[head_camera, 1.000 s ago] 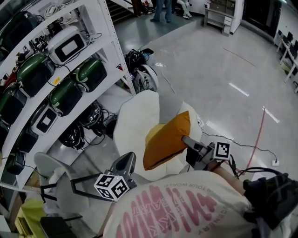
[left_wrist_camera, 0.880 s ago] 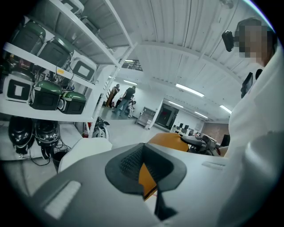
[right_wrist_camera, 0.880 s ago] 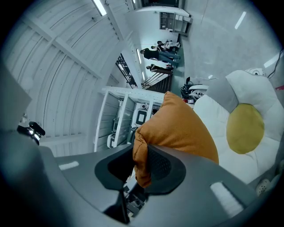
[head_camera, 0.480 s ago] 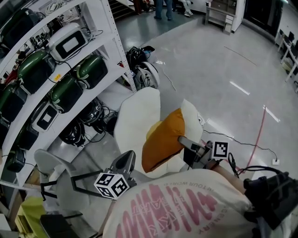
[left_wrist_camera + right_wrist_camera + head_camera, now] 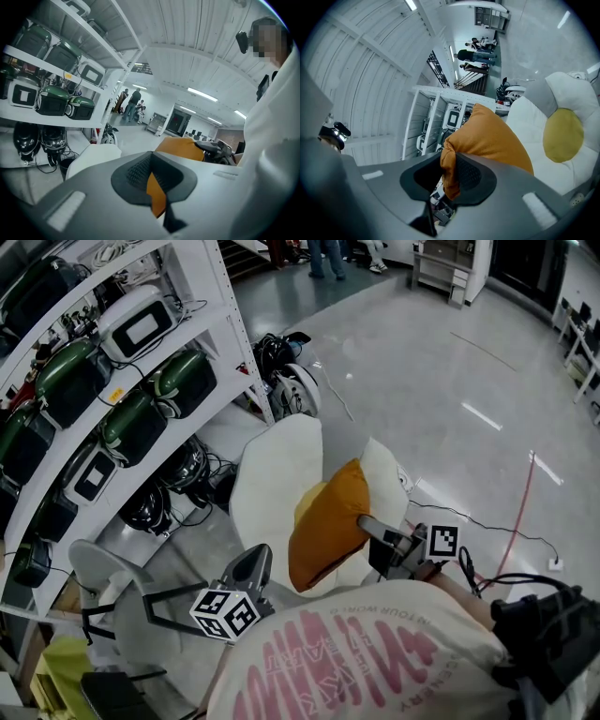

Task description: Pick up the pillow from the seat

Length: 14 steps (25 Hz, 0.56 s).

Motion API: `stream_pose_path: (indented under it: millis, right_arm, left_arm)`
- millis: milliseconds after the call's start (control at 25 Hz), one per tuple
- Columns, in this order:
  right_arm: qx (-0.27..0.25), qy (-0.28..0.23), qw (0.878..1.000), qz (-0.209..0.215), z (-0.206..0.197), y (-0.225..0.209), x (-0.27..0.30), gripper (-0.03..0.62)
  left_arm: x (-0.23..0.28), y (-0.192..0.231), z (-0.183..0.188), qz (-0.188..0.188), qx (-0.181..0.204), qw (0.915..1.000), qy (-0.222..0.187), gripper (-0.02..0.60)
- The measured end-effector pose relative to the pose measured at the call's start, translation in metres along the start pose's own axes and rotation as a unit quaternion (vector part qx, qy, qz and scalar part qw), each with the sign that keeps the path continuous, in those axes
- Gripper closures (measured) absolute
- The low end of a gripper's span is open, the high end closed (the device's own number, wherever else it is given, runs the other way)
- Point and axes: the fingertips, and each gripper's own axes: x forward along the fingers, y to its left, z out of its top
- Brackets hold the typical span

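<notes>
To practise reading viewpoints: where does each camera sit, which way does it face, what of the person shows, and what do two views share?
Head view: on the person's head, facing steeply down at chair, pillow, left gripper and right gripper; shirt shows.
Left gripper view: on the left gripper, facing along its jaws towards shelves and pillow; shirt at right.
Right gripper view: on the right gripper, facing along jaws shut on the pillow; no body.
Shared: both gripper views show the pillow.

Large open lab hall, white equipment shelving, polished grey floor
</notes>
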Motion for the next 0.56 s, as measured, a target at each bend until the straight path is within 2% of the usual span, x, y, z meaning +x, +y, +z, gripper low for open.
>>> stream_pose_path:
  millis: [560]
  right_arm:
    - [-0.002, -0.008, 1.000, -0.009, -0.0006, -0.0035, -0.0060, 0.517]
  left_arm:
    - [-0.0035, 0.0012, -0.0033, 0.002, 0.003, 1.0000, 0.001, 0.565]
